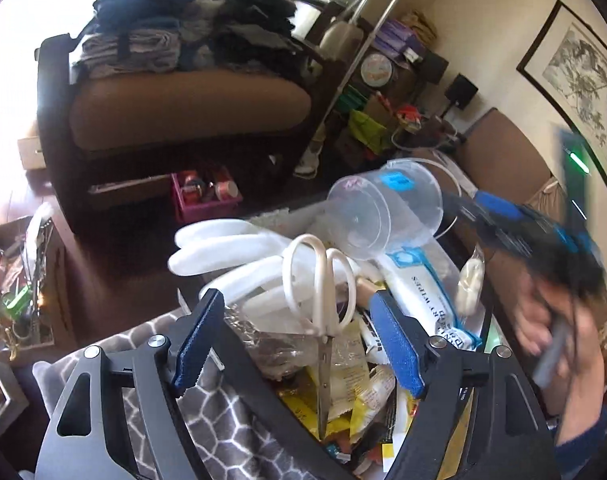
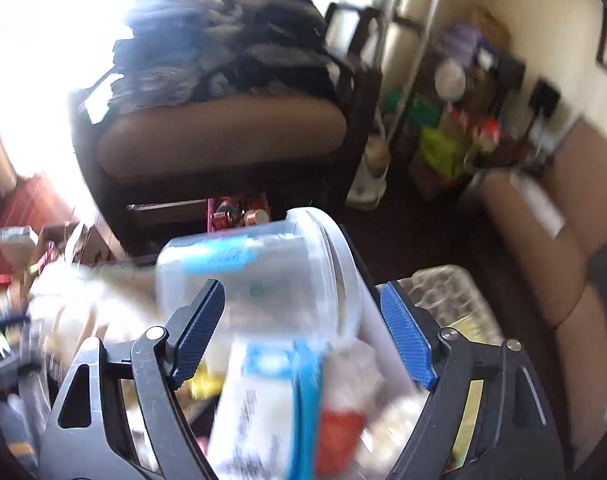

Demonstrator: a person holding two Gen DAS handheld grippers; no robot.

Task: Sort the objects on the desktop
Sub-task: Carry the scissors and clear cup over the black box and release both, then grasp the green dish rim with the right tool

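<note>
I see a container (image 1: 469, 264) crammed with loose items. On top: white gloves (image 1: 223, 260), white-handled scissors (image 1: 323, 304) pointing blades down, a clear plastic cup (image 1: 383, 212) tipped on its side, a wipes pack (image 1: 431, 300), crumpled yellow wrappers (image 1: 355, 412). A grey honeycomb-patterned cloth (image 1: 223, 424) lies beside it, at left.

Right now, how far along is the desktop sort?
Done: scissors, clear cup, white gloves and wipes pack already sit piled in the bin. In hand: nothing; left gripper and right gripper both stand open over the pile. Left: cannot tell, the desktop is out of view.
</note>
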